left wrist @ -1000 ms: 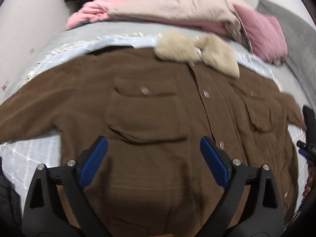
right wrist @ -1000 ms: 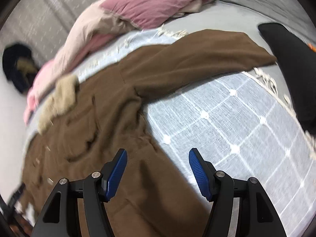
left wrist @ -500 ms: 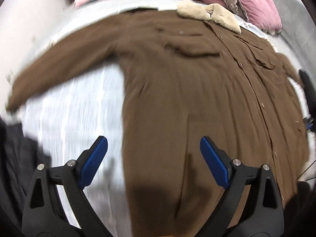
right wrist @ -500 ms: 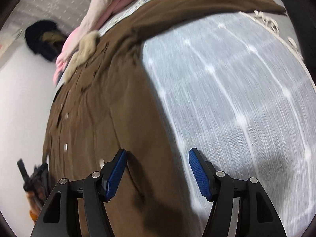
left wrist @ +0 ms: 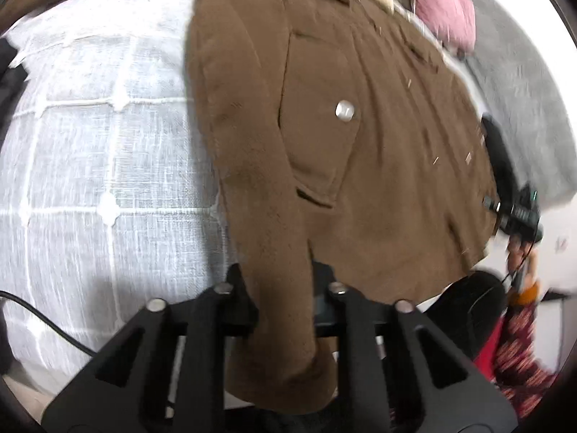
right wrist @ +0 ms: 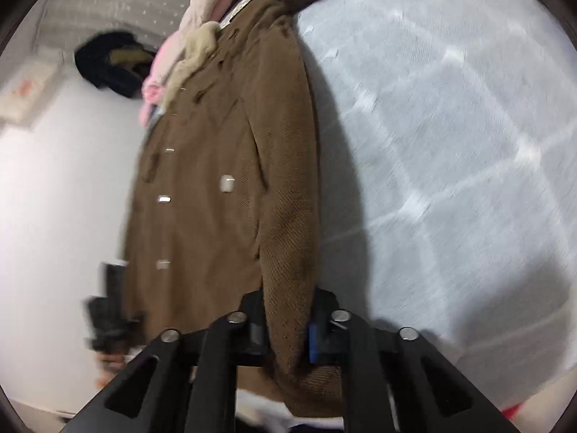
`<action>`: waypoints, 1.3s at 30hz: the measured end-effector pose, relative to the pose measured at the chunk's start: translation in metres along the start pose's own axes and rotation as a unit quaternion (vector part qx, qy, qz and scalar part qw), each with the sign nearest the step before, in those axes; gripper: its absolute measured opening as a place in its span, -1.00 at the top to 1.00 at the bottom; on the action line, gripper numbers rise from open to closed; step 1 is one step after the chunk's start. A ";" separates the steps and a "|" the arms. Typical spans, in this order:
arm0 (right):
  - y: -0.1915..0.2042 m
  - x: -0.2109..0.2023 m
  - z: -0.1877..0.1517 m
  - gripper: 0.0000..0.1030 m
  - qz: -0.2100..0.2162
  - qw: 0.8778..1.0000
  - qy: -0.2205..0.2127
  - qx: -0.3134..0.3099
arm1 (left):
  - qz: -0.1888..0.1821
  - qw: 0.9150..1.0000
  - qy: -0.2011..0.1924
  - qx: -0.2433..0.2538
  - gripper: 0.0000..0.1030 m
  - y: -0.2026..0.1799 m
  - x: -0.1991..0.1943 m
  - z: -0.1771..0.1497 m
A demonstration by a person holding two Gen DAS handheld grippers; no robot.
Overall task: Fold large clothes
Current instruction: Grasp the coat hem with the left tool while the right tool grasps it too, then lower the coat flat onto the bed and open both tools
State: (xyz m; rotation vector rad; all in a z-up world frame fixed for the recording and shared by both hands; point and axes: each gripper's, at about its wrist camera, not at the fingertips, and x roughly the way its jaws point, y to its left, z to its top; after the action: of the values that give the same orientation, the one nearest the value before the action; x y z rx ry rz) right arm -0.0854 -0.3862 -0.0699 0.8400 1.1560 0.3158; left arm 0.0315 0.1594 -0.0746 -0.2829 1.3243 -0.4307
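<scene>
Brown coat (left wrist: 378, 137) lies front-up on the bed's white grid-patterned cover (left wrist: 90, 137), silver snap buttons showing, fur collar (right wrist: 196, 50) toward the pink bedding (left wrist: 447, 14). Left gripper (left wrist: 283, 310): fingers clamped on a bunched fold at one corner of the hem. Right gripper (right wrist: 288, 324): fingers pinching the opposite hem corner, blue pad visible against the cloth. Both views are motion-blurred.

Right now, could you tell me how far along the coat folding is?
Early. Done: the coat lies spread, front up, on the bed. In hand: the left gripper and right gripper each pinch its hem. Left: every fold; none shows yet.
</scene>
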 end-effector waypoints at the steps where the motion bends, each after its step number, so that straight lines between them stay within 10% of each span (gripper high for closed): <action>1: 0.007 -0.010 -0.004 0.81 0.010 1.000 -0.014 -0.005 | -0.021 1.000 -0.016 -0.015 0.76 0.001 -0.011 0.001; 4: 0.027 -0.039 -0.008 0.82 0.023 0.998 -0.057 -0.035 | -0.059 0.996 -0.059 -0.031 0.77 0.005 -0.040 -0.001; 9: 0.007 -0.003 -0.022 0.72 -0.153 0.985 -0.001 -0.081 | 0.032 0.999 0.021 -0.012 0.62 0.012 0.002 -0.009; 12: 0.006 -0.010 -0.029 0.51 -0.150 0.984 -0.021 -0.094 | 0.056 0.998 0.015 0.008 0.34 0.004 0.002 -0.012; 16: 0.008 -0.027 -0.035 0.12 -0.200 0.973 -0.011 -0.113 | 0.189 0.980 -0.029 0.050 -0.33 -0.008 -0.020 -0.012; 20: 0.023 -0.040 -0.030 -0.06 -0.236 0.964 -0.030 -0.118 | 0.241 0.964 -0.095 0.064 -0.43 -0.034 -0.046 -0.001; 39: 0.112 -0.037 0.073 -0.27 -0.238 0.954 -0.102 -0.153 | 0.126 0.975 -0.174 0.065 -0.64 -0.114 -0.058 0.141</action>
State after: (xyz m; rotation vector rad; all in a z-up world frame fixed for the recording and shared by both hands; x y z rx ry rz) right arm -0.0133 -0.3656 0.0469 0.2957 1.0429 0.0047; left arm 0.1422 0.0785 0.0579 -0.0737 0.9681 -0.2379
